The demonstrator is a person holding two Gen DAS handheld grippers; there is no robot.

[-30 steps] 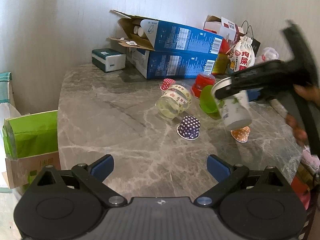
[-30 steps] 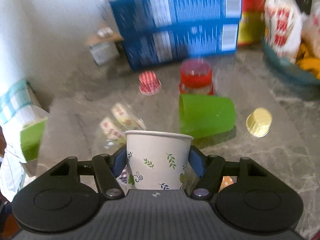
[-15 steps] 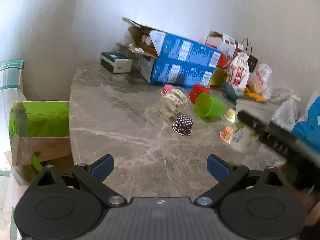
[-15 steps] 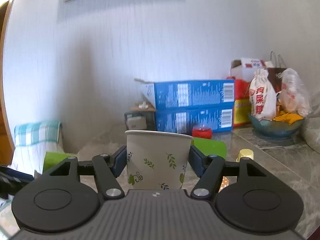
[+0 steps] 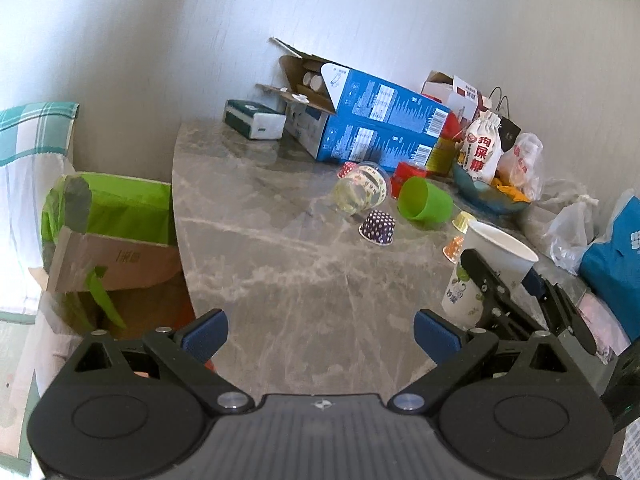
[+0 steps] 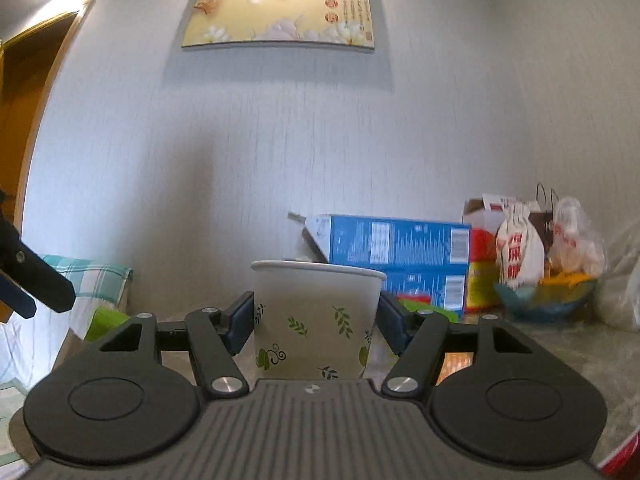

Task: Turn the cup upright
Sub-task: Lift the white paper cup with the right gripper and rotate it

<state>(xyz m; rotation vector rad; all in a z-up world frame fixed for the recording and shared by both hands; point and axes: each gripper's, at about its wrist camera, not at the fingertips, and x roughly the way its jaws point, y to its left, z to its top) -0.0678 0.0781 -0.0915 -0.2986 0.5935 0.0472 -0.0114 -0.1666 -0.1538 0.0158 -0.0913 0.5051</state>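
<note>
1 leaf-printed white paper cup (image 6: 316, 320) stands upright.

Ahead of my left tool (image 5: 320, 330) the grey marble table (image 5: 280, 264) runs back to the wall. Two stacked blue boxes (image 5: 376, 128) sit at the far edge, a small green-and-white box (image 5: 256, 120) just left of them. Nearer me, a clear cup (image 5: 362, 192) and a green cup (image 5: 424, 200) lie on their sides, with a purple dotted cupcake liner (image 5: 378, 228) mouth-down just in front. Off to my right, the white paper cup (image 5: 486, 276) stands upright, my right tool (image 6: 316, 320) clamped round it.
</note>
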